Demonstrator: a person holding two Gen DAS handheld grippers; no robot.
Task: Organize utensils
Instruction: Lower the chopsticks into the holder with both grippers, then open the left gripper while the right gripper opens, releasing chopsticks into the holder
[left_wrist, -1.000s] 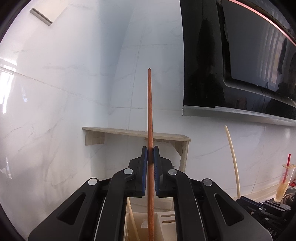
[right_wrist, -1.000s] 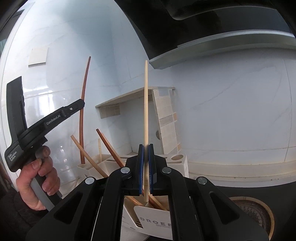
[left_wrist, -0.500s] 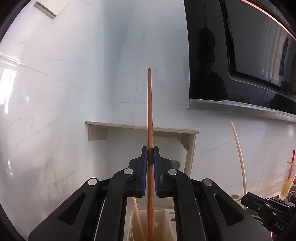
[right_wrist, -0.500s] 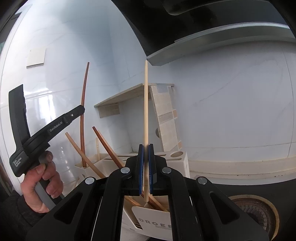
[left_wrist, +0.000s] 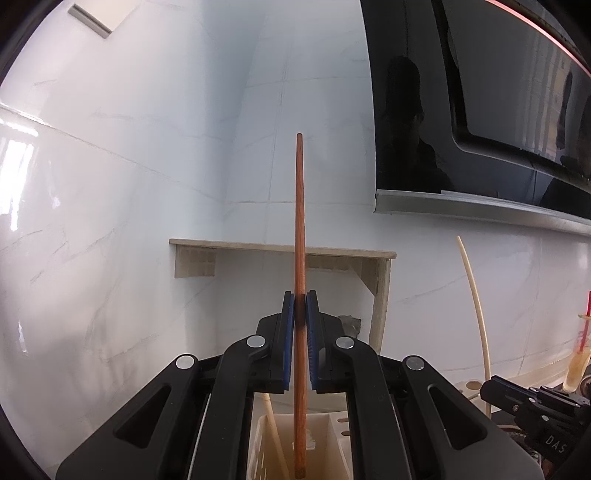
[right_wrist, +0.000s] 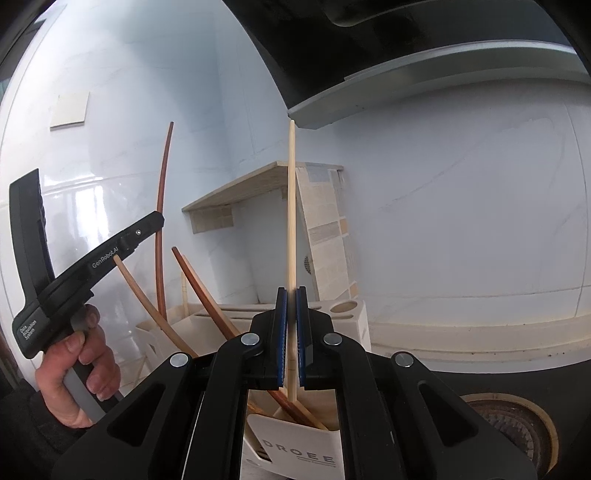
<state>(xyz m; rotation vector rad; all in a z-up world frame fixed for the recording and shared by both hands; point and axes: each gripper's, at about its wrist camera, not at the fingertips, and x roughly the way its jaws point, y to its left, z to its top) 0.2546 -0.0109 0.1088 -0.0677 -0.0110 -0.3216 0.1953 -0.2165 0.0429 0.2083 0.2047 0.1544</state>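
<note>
At frame centre, the left gripper (left_wrist: 300, 314) is clamped on an upright reddish-brown chopstick (left_wrist: 300, 229), its lower end inside the cream utensil holder (left_wrist: 332, 439) at bottom centre. The right gripper (right_wrist: 290, 306) pinches a pale chopstick (right_wrist: 291, 206) upright above the holder, where 3 sticks lean.

My left wrist view looks level along its fingers at the tiled corner, close over the utensil holder (left_wrist: 334, 435). My right wrist view faces slightly down from further right (the left gripper (right_wrist: 147, 225) shows at its left edge). Both share the wall shelf (left_wrist: 280, 249) and holder.
</note>
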